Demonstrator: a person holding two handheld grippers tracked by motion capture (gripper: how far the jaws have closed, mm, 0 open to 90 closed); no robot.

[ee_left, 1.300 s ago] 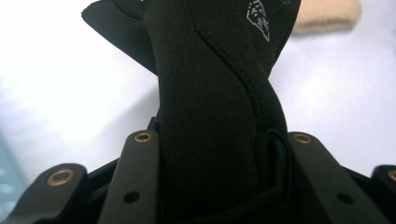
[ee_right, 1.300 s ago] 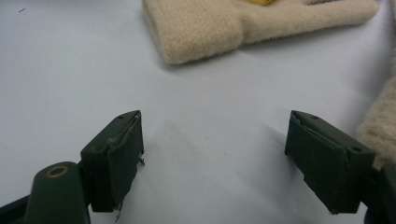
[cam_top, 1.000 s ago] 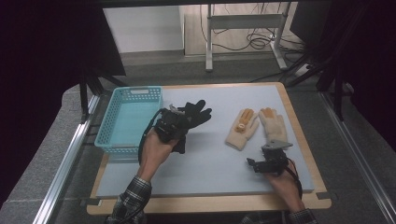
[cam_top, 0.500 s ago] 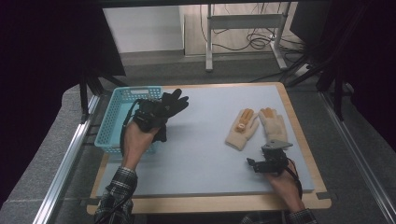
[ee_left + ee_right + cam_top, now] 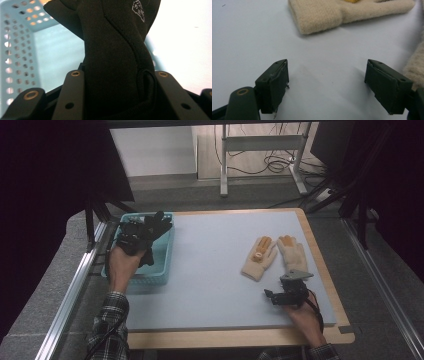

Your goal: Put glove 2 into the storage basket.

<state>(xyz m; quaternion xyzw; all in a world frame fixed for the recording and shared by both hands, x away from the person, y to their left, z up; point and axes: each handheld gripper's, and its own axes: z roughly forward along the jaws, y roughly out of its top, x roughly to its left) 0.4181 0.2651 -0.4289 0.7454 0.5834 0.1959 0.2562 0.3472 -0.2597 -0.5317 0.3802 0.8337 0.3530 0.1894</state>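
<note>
The black glove [image 5: 117,57] is clamped between the two fingers of the left gripper [image 5: 131,240], which are closed on its cuff end. In the left gripper view the glove rises straight up from between these fingers and has a small white logo near its top. In the high view the glove fingers point away from the person, past the gripper, and they hang over the blue basket [image 5: 161,265].

Nearest to the person, the right gripper [image 5: 285,295] rests low over the blue-grey mat [image 5: 210,270] on the worktop [image 5: 240,337]. Its fingers [image 5: 274,82] stand wide apart and hold nothing. Between them there is only bare mat. Just beyond the fingers, a little ahead and to their left side in the right gripper view, lies the cuff of a cream glove [image 5: 322,15] with a yellow patch. A second cream glove [image 5: 292,252] lies beside it, and its woolly edge comes close to the right finger of this gripper; I cannot tell if it touches.

Farther off, the left hand [image 5: 122,265] holds its gripper above the basket, which has small holes in its walls and sits at the left edge of the mat. Behind the black glove, inside the basket, the floor looks bare where it can be seen.

Beyond the worktop are a grey floor, a metal stand [image 5: 260,142] and some cables [image 5: 272,165].
</note>
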